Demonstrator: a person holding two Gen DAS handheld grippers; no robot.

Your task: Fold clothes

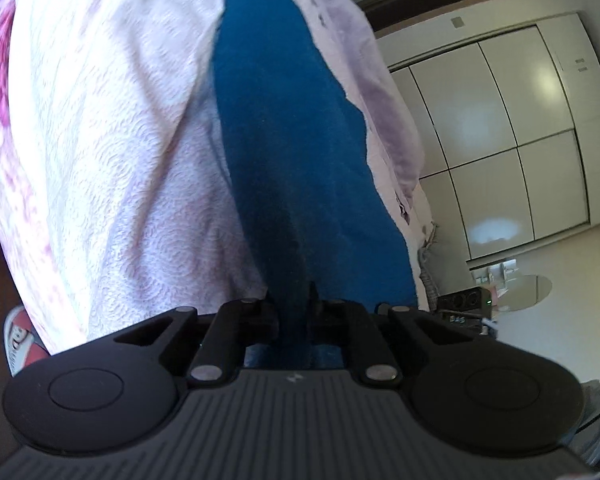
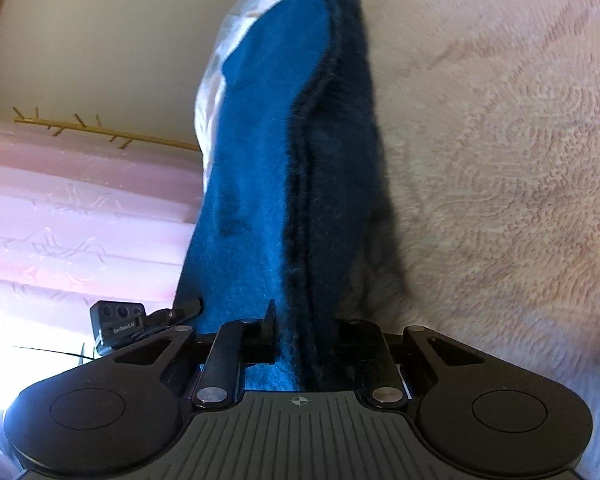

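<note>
A blue fleece garment (image 1: 292, 152) runs from my left gripper (image 1: 292, 304) up the middle of the left wrist view, over a pale pink textured bedspread (image 1: 112, 152). The left gripper is shut on the garment. In the right wrist view the same blue garment (image 2: 260, 184) shows a dark stitched hem and a darker inner side. My right gripper (image 2: 300, 320) is shut on that hem. The fingertips of both grippers are hidden in the cloth.
White wardrobe doors (image 1: 500, 128) and a pale floor fill the right of the left wrist view, with a small round glass table (image 1: 528, 288). Pink curtains (image 2: 72, 216) and a gold hook rail (image 2: 100, 132) are at the left of the right wrist view. A small black camera device (image 2: 120, 320) sits nearby.
</note>
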